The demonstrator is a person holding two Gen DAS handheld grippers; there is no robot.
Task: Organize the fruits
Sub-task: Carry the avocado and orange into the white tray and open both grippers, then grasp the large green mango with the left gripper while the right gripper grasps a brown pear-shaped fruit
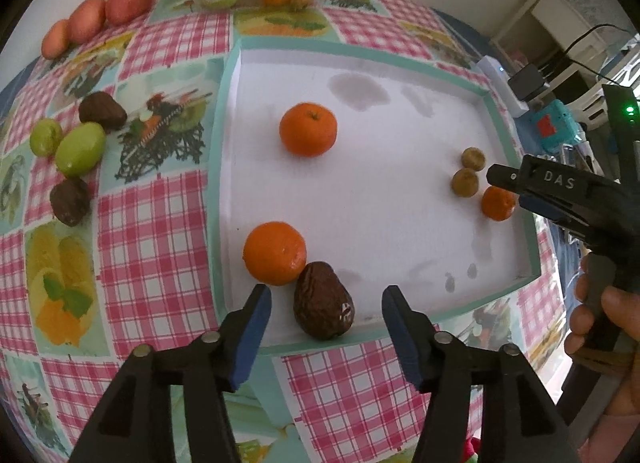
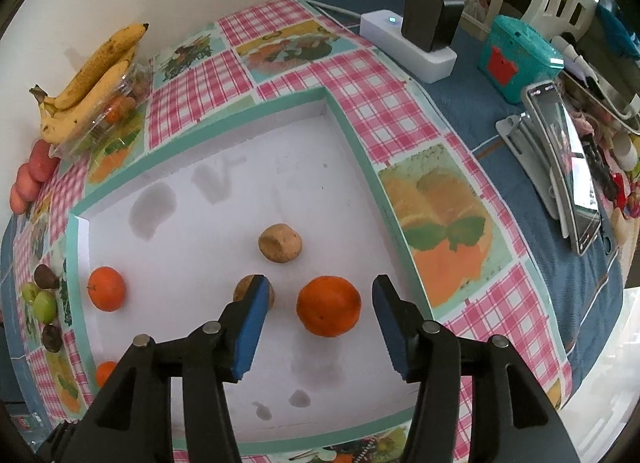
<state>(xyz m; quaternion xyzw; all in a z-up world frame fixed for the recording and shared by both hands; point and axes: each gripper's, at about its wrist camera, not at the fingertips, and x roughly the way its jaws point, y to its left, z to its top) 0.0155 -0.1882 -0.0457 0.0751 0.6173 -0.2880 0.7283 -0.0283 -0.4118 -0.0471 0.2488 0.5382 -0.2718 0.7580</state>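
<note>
Right now both your tools have their jaws apart and hold nothing: the left gripper (image 1: 326, 299) straddles the dark avocado (image 1: 323, 301) at the near edge of the white tray (image 1: 400, 203), and the right gripper (image 2: 318, 309) frames an orange (image 2: 328, 306) near the tray's right wall. Watch the left side: a second orange (image 1: 275, 253) touches that avocado, so your left jaw could shove it and set it rolling as you close. On the right, a brown kiwi (image 2: 253, 291) sits just behind the left jaw, and closing may nudge it toward the other kiwi (image 2: 280, 249). Round fruit on a smooth tray floor rolls easily, so a glancing pinch would likely squirt the orange away. The surface wears a pink checked fruit-print cloth (image 1: 152, 231); bananas (image 2: 90, 75) top a clear container by the wall, and a power strip (image 2: 408, 45) and a phone on a stand (image 2: 568, 171) crowd the right edge.
</note>
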